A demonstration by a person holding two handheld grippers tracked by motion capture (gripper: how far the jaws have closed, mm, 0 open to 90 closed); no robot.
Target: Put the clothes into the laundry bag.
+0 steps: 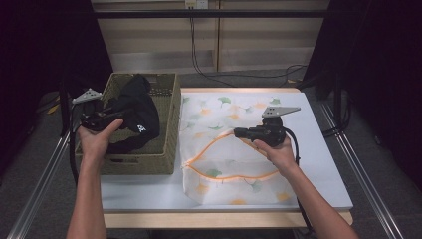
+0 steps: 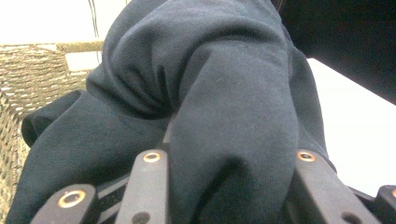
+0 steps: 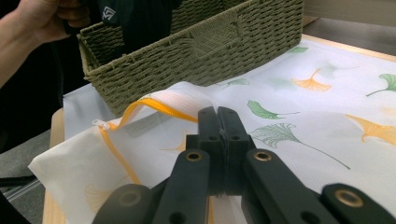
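A dark navy garment (image 1: 134,115) hangs partly lifted over the woven basket (image 1: 166,144) at the table's left. My left gripper (image 1: 107,118) is shut on a thick fold of that garment (image 2: 224,107), which bulges between and over the jaws. A white mesh laundry bag (image 1: 234,149) printed with ginkgo leaves lies flat on the table, its orange zipper (image 1: 219,175) undone. My right gripper (image 1: 238,132) is shut on the bag's upper edge (image 3: 187,100) and holds the mouth raised. In the right gripper view the jaws press together on the thin fabric beside the zipper (image 3: 154,106).
The basket (image 3: 196,56) stands right against the bag's left edge. The white tabletop (image 1: 318,164) extends to the right of the bag. Cables (image 1: 239,77) lie on the floor behind the table. Metal rails (image 1: 45,174) run along both sides.
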